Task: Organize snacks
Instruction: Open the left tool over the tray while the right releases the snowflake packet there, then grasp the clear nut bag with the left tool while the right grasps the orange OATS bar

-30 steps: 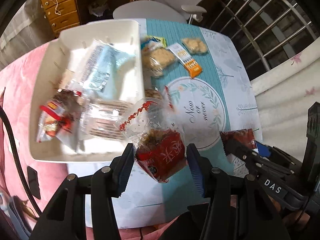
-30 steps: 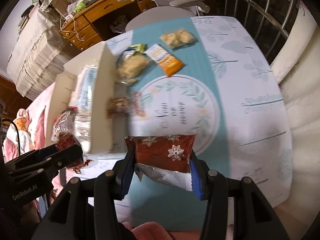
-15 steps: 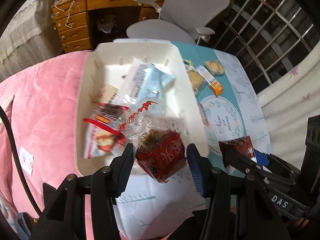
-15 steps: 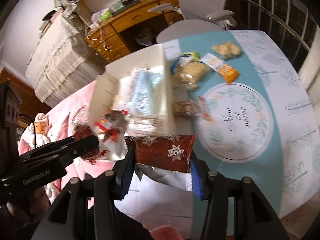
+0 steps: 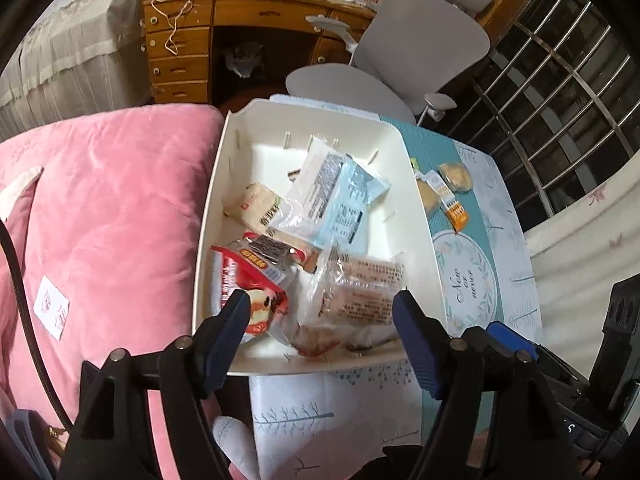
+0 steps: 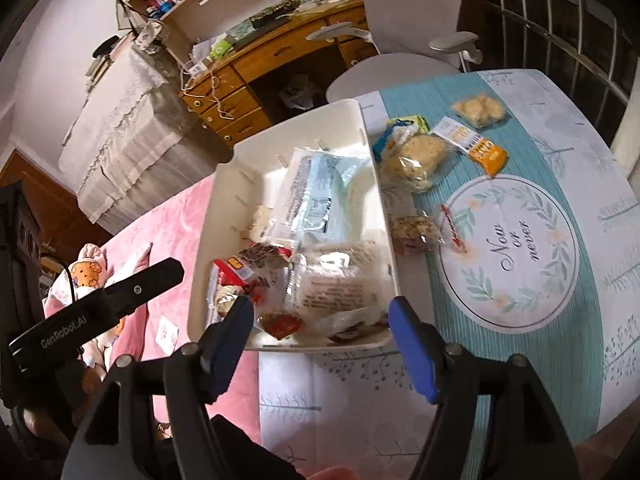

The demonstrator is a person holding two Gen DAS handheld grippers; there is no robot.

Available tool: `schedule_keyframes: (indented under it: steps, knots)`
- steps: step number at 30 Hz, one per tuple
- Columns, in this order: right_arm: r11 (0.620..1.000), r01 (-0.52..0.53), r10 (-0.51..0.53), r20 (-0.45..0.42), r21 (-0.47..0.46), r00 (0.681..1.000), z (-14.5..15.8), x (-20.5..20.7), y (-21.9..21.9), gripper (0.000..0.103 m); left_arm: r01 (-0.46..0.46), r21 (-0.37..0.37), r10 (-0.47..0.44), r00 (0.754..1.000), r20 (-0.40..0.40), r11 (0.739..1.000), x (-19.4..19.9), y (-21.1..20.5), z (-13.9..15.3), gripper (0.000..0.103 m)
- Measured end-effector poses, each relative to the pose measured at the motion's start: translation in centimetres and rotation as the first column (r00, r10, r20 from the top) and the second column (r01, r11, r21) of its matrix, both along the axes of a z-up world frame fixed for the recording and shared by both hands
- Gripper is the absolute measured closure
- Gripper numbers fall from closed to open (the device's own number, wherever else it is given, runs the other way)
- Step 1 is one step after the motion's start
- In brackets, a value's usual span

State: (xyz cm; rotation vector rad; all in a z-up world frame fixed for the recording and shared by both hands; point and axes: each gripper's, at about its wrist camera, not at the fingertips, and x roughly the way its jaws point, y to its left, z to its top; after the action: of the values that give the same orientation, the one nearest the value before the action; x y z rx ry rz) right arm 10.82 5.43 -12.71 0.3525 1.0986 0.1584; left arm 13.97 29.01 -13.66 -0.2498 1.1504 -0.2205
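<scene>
with both hand-held grippers, left [image 5: 322,336] and right [image 6: 320,332], just opening, empty, over bin [image 5: 424,240]: near-edge packets [image 6: 280,322] may spill; four snacks [image 6: 412,160] left on worktop [image 6: 580,184].

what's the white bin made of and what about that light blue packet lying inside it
White bin: probably rigid moulded plastic, with smooth matte walls, rounded corners and small moulded ribs inside. Light blue packet: likely thin plastic film, glossy, crinkled and clear at the edges.

Black claws [image 5: 322,316], seemingly blue-padded fingers [image 5: 416,340]
</scene>
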Motion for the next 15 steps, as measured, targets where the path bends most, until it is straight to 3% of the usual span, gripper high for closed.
schedule_keyframes:
  steps: [15]
  knots:
    - [0.999, -0.005, 0.006, 0.009, -0.052, 1.000, 0.2, -1.5, -4.6, 0.032, 0.017, -0.006, -0.018, 1.000, -0.026, 1.000, 0.1, -6.4, 0.1, 0.024]
